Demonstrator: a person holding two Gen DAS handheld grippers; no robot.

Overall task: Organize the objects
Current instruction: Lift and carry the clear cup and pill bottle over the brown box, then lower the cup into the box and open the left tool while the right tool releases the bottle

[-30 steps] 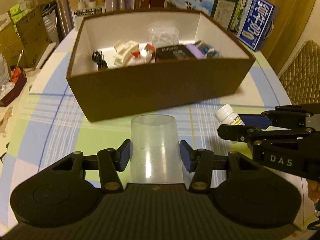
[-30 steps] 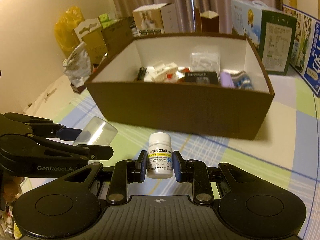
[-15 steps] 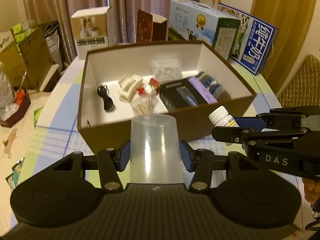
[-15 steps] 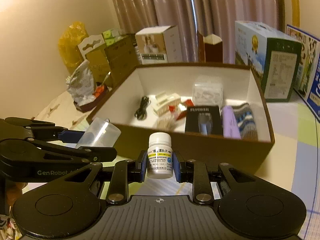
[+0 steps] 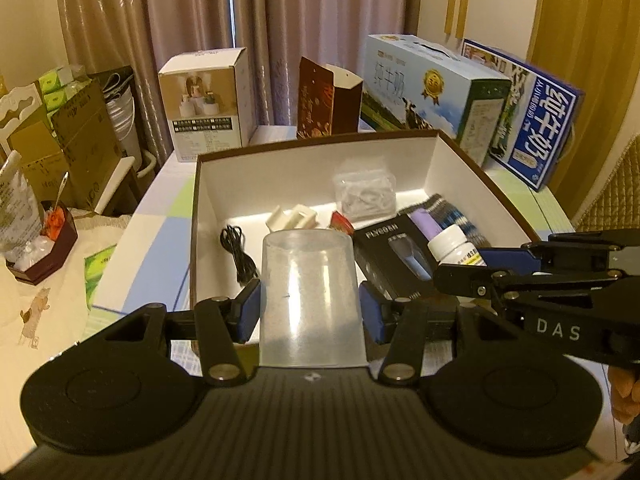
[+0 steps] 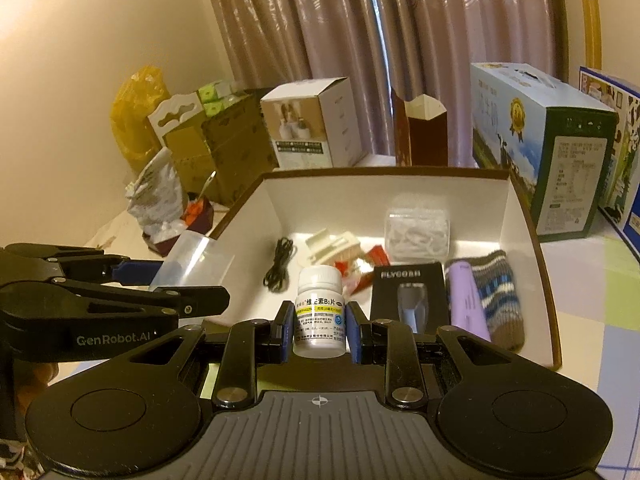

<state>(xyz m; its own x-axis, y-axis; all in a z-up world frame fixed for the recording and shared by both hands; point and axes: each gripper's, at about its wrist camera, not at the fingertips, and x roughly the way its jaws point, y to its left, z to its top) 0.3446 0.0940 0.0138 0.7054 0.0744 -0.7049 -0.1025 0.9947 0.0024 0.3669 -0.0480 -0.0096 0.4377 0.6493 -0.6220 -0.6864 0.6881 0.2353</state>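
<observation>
A: Left gripper (image 5: pixel 310 310)?
B: Jaws pinching a clear plastic cup (image 5: pixel 310 296), upside down, held above the near wall of the brown box (image 5: pixel 460 160).
A: Inside the box, from the left wall?
B: Black cable (image 5: pixel 238 254), white clips (image 5: pixel 292 218), red wrapper (image 5: pixel 341 222), bag of white bits (image 5: pixel 366 196), black FLYCO carton (image 5: pixel 394 252), purple tube (image 6: pixel 466 300), knit sock (image 6: pixel 498 292).
A: Right gripper (image 6: pixel 319 326)?
B: Jaws clamped on a white pill bottle (image 6: pixel 320 316), upright, over the box's near edge.

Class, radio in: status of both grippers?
Left gripper shut on plastic cup. Right gripper shut on pill bottle. Both at brown box.
</observation>
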